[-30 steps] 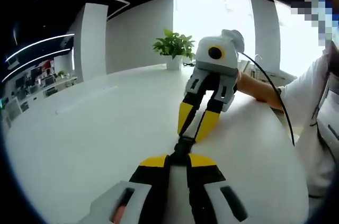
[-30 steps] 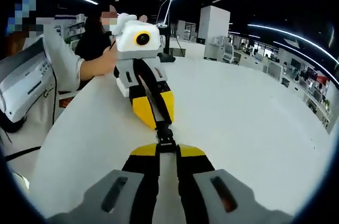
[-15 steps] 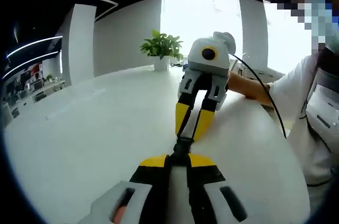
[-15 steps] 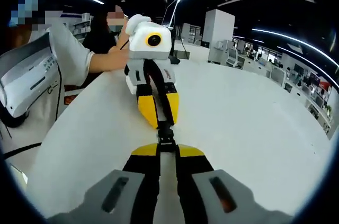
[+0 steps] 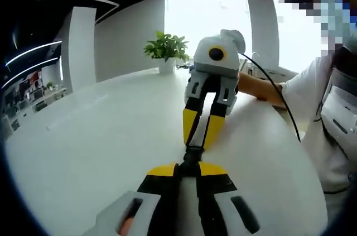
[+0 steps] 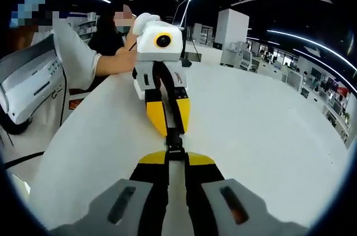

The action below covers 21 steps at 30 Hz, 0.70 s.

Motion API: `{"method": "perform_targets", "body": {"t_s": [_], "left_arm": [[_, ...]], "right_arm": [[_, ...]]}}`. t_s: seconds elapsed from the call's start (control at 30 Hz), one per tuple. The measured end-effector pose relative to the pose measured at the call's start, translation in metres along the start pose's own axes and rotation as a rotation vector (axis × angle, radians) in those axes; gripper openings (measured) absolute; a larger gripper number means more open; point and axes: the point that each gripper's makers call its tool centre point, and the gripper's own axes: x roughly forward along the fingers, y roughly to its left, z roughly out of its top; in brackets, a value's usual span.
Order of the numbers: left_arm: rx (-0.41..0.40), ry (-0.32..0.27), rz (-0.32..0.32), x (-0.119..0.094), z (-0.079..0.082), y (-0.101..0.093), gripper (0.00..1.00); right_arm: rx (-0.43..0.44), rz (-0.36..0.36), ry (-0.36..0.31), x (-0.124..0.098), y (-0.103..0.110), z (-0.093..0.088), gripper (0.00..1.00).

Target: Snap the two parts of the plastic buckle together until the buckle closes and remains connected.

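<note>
Both grippers meet nose to nose over the white bench (image 5: pixel 83 152), with the black plastic buckle (image 5: pixel 191 155) stretched between them just above the surface. In the left gripper view, the left gripper (image 5: pixel 188 170) has its yellow-tipped jaws clenched on the near end of the buckle, and the right gripper (image 5: pixel 199 138) comes in from above, pinching the far end. In the right gripper view the same hold is seen from the other side — the right gripper (image 6: pixel 175 160) closed on the buckle (image 6: pixel 174 148), the left gripper (image 6: pixel 168 127) clamped on the other end. Whether the two halves are fully latched cannot be told; the jaws cover the joint.

Around them: a potted plant (image 5: pixel 163 52) stands at the far edge of the bench, well apart from the buckle, and a black cable (image 5: pixel 279 99) trails from the right gripper past a white sleeve (image 5: pixel 304 88). A person's hand (image 6: pixel 120 60) holds the left gripper from behind — nothing lies on the bench near the buckle
</note>
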Motion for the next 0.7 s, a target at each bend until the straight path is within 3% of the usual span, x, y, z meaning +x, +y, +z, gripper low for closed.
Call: {"method": "perform_targets", "body": {"t_s": [0.23,0.4,0.5,0.53,0.57,0.6,0.7], "left_arm": [[-0.001,0.002,0.013,0.001,0.001,0.000,0.10],[-0.007,0.004,0.054,0.001,0.001,-0.003,0.09],[-0.003,0.008,0.086,0.002,0.001,-0.005,0.09],[-0.007,0.010,0.089,0.002,0.001,-0.005,0.09],[-0.019,0.005,0.085,0.004,0.002,-0.008,0.09],[0.011,0.023,0.097,0.000,0.001,-0.006,0.10],[-0.034,-0.008,0.117,0.001,0.003,-0.002,0.10]], "right_arm": [[0.023,-0.024,0.019,0.000,0.000,0.000,0.09],[0.035,-0.085,0.052,0.001,0.001,0.001,0.09],[-0.012,-0.123,0.062,0.002,0.002,0.004,0.09],[-0.020,-0.098,0.052,0.006,0.010,0.008,0.08],[-0.087,-0.083,0.039,0.008,0.011,0.017,0.00],[-0.021,-0.117,0.050,0.006,0.010,0.020,0.00],[-0.121,-0.113,0.065,0.002,0.006,0.016,0.00]]}}
